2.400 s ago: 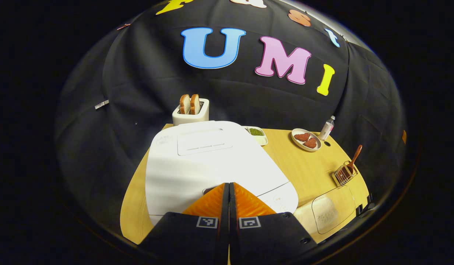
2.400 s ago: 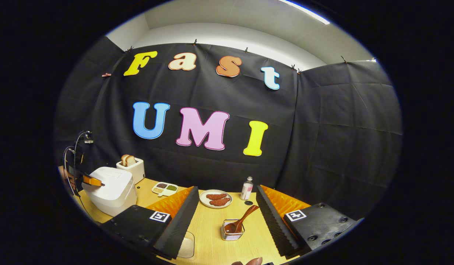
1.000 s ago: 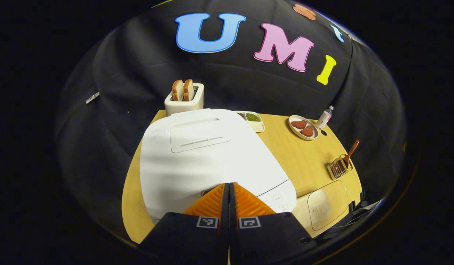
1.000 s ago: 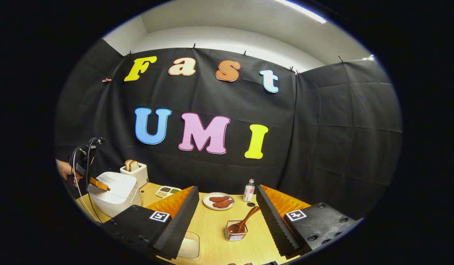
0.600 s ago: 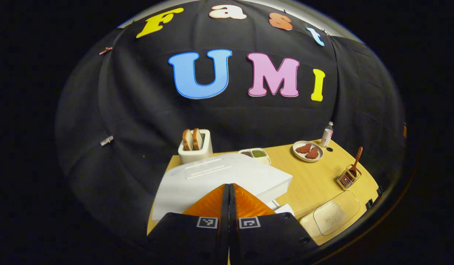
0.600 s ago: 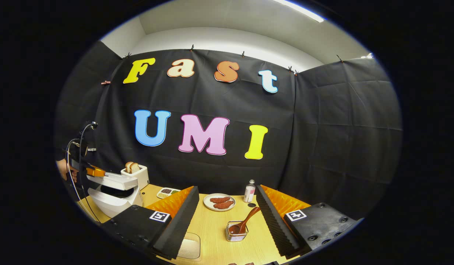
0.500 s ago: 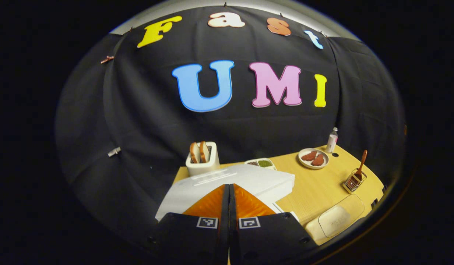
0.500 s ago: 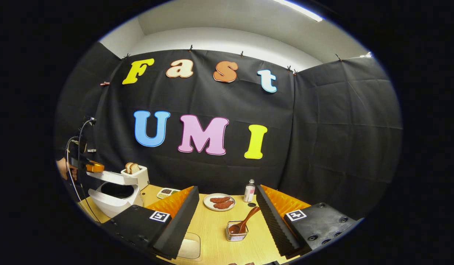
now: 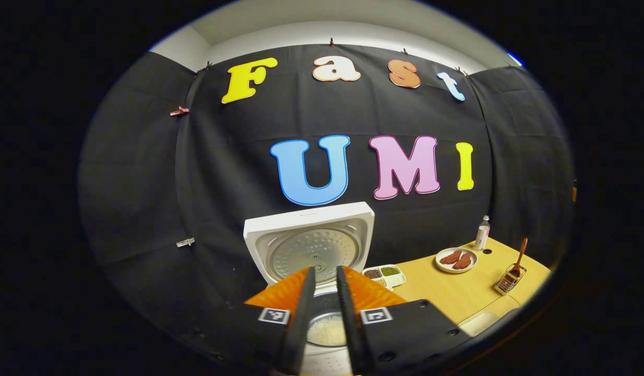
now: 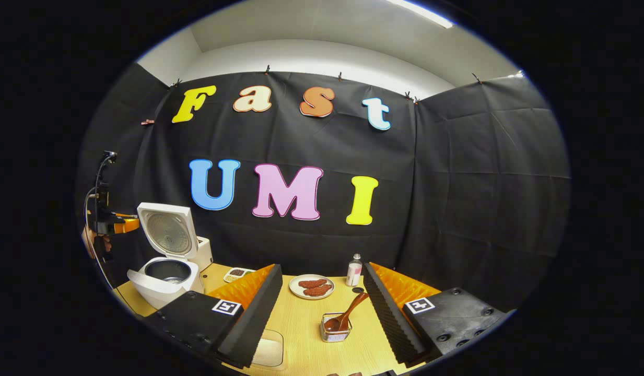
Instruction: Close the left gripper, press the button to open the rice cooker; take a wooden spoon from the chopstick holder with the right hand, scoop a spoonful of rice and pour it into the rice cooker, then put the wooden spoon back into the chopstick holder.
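Standing open, the rice cooker [image 9: 309, 245] has its lid upright just ahead of the left gripper [image 9: 325, 292], the ribbed inner plate facing that gripper. Its pot sits directly below and between the left gripper's fingers [image 9: 302, 308], with a pale patch of rice at the bottom. Those fingers are slightly parted, a narrow gap between them, gripping nothing.

In the right gripper view, the same cooker [image 10: 165, 261] sits far off to that gripper's left, lid raised, dark pot showing. The left gripper [image 10: 124, 225] hangs beside the raised lid, apart from it, held by a hand [image 10: 94, 241].

Right gripper [image 10: 322, 308]: spread wide, holding nothing. The chopstick holder [image 10: 335, 328], a small wire basket, stands on the table [image 10: 301, 324] just ahead, between its fingers. The wooden spoon [image 10: 345, 315] rests in it, bowl down inside the basket, handle leaning up and away toward the gripper's right. Long axis tilted, not upright.

Beyond the holder: a plate [image 10: 311, 286] carrying two reddish-brown pieces, and a small bottle [image 10: 353, 270] just right of it. A divided dish [image 10: 236, 273] of dark and green grains lies between the plate and the cooker. A clear lidded box [image 10: 268, 349] sits low beside the right gripper's left finger; contents cannot be told there. A toaster [image 10: 202, 251] stands behind the cooker.
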`<state>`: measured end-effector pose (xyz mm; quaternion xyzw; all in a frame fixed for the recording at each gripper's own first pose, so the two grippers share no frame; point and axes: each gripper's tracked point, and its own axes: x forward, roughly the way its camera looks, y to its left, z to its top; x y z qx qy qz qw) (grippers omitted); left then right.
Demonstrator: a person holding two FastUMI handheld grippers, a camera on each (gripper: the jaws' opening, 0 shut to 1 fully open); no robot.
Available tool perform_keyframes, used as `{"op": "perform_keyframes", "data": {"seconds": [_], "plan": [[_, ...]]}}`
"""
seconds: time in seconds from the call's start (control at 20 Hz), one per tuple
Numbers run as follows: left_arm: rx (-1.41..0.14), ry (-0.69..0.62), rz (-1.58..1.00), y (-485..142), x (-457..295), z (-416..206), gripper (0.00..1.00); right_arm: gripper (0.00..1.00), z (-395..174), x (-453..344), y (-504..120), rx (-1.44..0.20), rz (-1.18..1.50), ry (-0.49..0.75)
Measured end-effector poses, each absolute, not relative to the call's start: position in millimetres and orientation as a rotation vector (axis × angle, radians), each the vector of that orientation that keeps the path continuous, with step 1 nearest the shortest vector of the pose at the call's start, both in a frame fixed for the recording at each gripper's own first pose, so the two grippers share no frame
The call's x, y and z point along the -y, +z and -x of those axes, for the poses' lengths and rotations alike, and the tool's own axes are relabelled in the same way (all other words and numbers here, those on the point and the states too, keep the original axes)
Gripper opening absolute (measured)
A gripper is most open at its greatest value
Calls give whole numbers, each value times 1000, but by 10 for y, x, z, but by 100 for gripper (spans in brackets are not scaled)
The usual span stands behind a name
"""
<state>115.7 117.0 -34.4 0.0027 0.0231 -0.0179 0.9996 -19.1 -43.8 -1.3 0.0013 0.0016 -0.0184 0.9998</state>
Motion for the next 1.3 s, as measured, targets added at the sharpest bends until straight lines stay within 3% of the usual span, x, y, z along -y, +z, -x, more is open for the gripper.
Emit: {"op": "perform_keyframes", "data": {"seconds": [0.05,0.15,0.8,1.3], "plan": [[-30,-44,7,-299,-1115,-1101,68,98,184,439,-28,-5,-2,-34],[-5,-40,30,-257,-1016,-1030,100,98,166,438,-50,-8,0,-28],[-13,-47,163,-352,-404,-304,98,98,-109,755,-424,-46,-49,20],[-66,-7,91,-631,19,-95,96,98,-862,1216,-1693,-258,-113,47]]}}
